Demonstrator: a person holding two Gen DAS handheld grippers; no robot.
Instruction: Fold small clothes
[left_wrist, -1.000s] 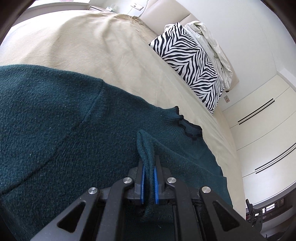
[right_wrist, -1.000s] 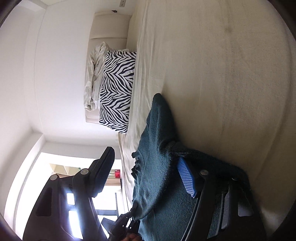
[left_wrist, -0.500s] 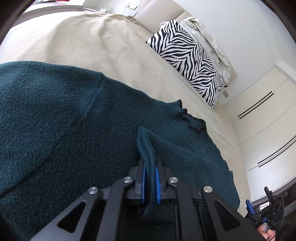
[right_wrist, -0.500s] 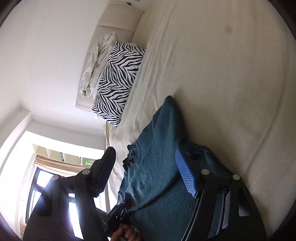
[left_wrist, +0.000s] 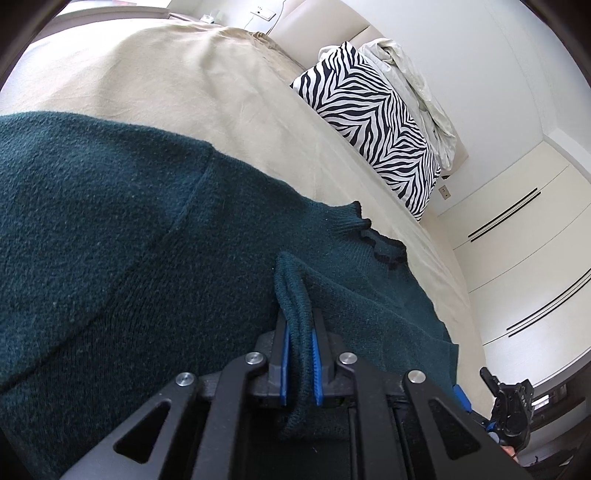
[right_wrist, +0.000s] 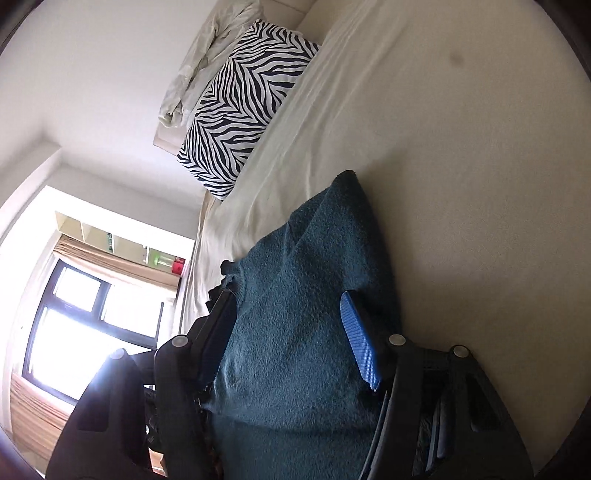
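A dark teal knit sweater (left_wrist: 110, 240) lies spread on the beige bed (left_wrist: 166, 74), its ruffled collar (left_wrist: 380, 247) toward the pillow. My left gripper (left_wrist: 300, 332) is shut on a raised fold of the sweater's edge. In the right wrist view the sweater (right_wrist: 295, 332) fills the gap between the fingers of my right gripper (right_wrist: 288, 314), which stands open. Its blue pad (right_wrist: 358, 347) lies against the knit. The right gripper also shows at the left wrist view's lower right (left_wrist: 509, 406).
A zebra-print pillow (left_wrist: 376, 122) and a crumpled white cloth (left_wrist: 413, 77) lean on the headboard. White wardrobe doors (left_wrist: 524, 258) stand beyond the bed's side. A bright window (right_wrist: 85, 321) shows in the right wrist view. Bare bedspread (right_wrist: 461, 166) lies beside the sweater.
My right gripper has moved in over the sweater, which now sits between its open fingers. My left gripper keeps its hold on the fold and has shifted slightly.
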